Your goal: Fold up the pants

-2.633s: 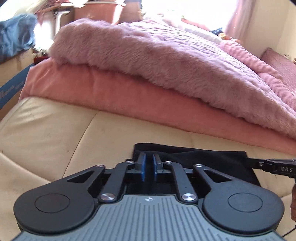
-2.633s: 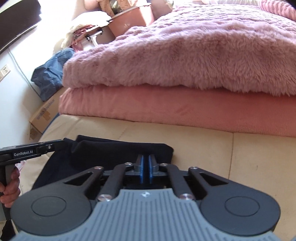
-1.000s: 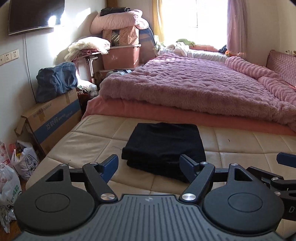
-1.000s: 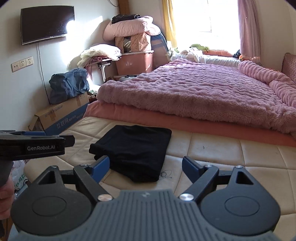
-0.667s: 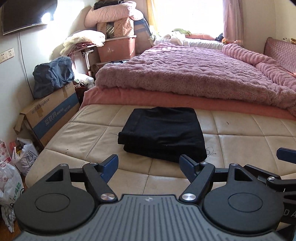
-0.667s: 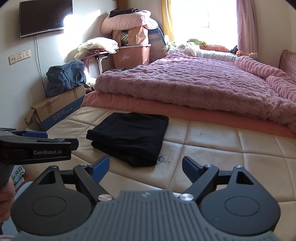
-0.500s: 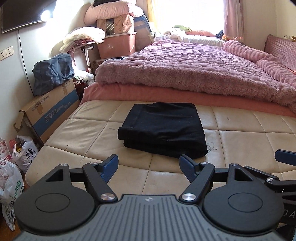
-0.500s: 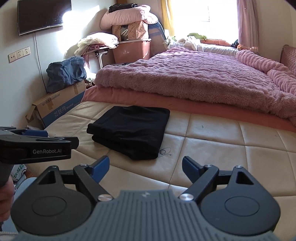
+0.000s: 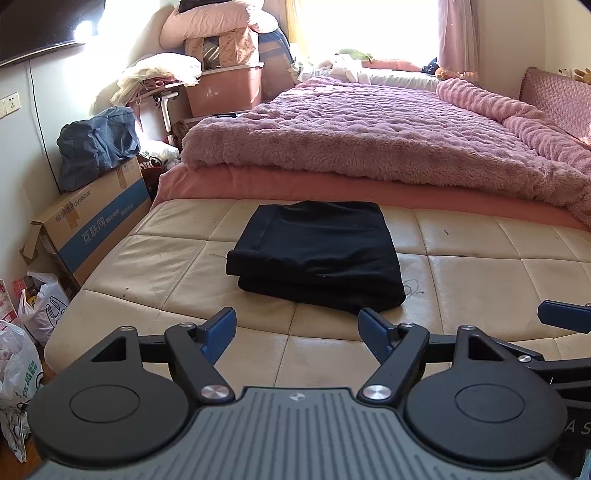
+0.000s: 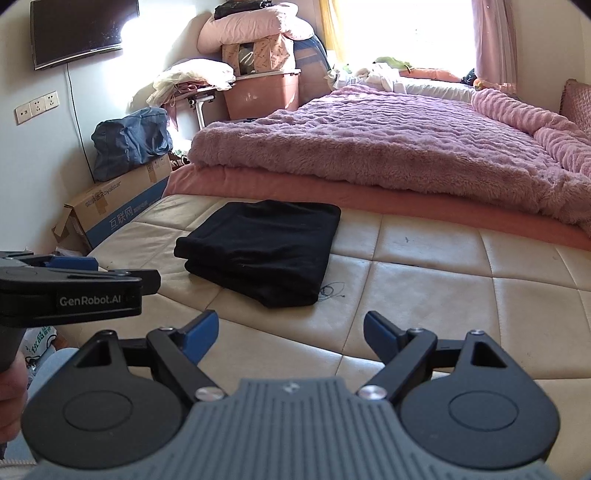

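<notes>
bright daylight | window [image 9: 369, 26] blown out | fisheye edges | sharp

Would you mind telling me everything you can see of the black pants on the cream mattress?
The black pants are plain dark cloth, soft and matte, folded into a compact, roughly rectangular stack of several layers, with the layered edges showing along the near side. They lie flat on the cream quilted mattress, just short of the pink bedding. Nothing else touches them: both tongs, left and right, are open and apart from them.
</notes>
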The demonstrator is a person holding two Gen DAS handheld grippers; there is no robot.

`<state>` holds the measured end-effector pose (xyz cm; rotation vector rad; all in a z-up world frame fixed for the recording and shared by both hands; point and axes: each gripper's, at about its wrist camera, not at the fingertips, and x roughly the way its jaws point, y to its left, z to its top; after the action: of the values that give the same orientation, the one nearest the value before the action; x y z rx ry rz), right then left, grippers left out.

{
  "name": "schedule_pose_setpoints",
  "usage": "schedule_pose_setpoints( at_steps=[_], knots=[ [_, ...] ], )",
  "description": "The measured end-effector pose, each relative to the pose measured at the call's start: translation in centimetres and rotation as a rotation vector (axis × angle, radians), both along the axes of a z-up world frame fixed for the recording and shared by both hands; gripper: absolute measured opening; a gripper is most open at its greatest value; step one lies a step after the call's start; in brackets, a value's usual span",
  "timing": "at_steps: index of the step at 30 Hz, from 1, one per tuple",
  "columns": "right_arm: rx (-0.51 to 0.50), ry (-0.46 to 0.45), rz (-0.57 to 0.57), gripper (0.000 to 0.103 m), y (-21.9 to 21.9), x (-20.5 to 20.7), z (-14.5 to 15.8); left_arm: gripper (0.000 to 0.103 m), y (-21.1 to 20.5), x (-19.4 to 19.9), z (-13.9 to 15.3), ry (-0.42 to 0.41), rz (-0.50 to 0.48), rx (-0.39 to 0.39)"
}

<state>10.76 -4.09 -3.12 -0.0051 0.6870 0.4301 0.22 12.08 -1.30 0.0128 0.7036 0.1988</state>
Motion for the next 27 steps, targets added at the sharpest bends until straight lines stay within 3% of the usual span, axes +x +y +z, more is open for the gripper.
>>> schedule_pose_setpoints(
  at_steps=[27],
  knots=[
    [0.005, -0.007, 0.005, 0.082, 0.12, -0.3, -0.02, 0.088, -0.09, -0.32, 0.27, -0.009, -0.01, -0.013]
  ],
)
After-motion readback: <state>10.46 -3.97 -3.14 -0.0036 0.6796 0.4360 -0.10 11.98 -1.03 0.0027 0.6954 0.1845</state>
